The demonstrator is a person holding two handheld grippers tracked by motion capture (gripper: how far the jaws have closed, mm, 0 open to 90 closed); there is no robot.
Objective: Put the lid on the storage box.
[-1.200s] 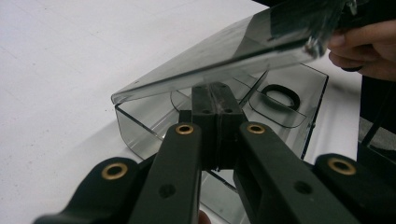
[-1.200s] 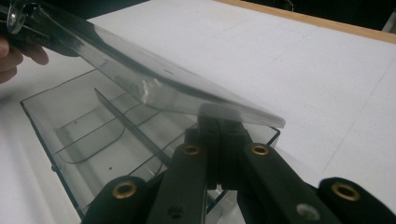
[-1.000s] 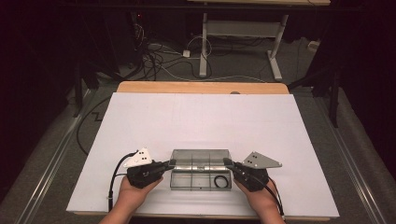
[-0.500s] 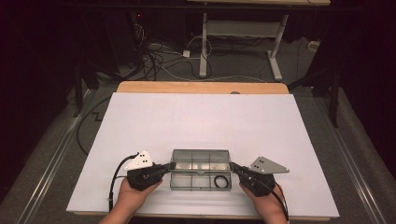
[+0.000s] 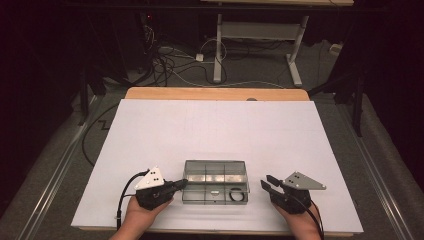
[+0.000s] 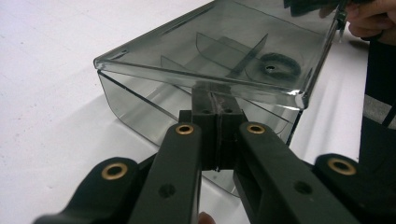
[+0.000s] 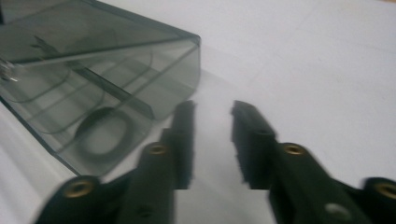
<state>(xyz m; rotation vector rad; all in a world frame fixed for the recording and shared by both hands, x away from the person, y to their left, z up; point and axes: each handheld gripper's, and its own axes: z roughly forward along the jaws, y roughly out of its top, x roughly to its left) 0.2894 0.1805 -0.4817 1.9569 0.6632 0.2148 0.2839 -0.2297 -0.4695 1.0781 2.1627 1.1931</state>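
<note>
Left hand-held gripper level, jaws together at box edge

A dim room: white-topped table with a wooden edge, grey floor, tangled cables, white desk frame behind.

white table brightly lit from above, the far room dark; right gripper view motion-blurred, left gripper view sharp with soft glare on the clear box.
</note>
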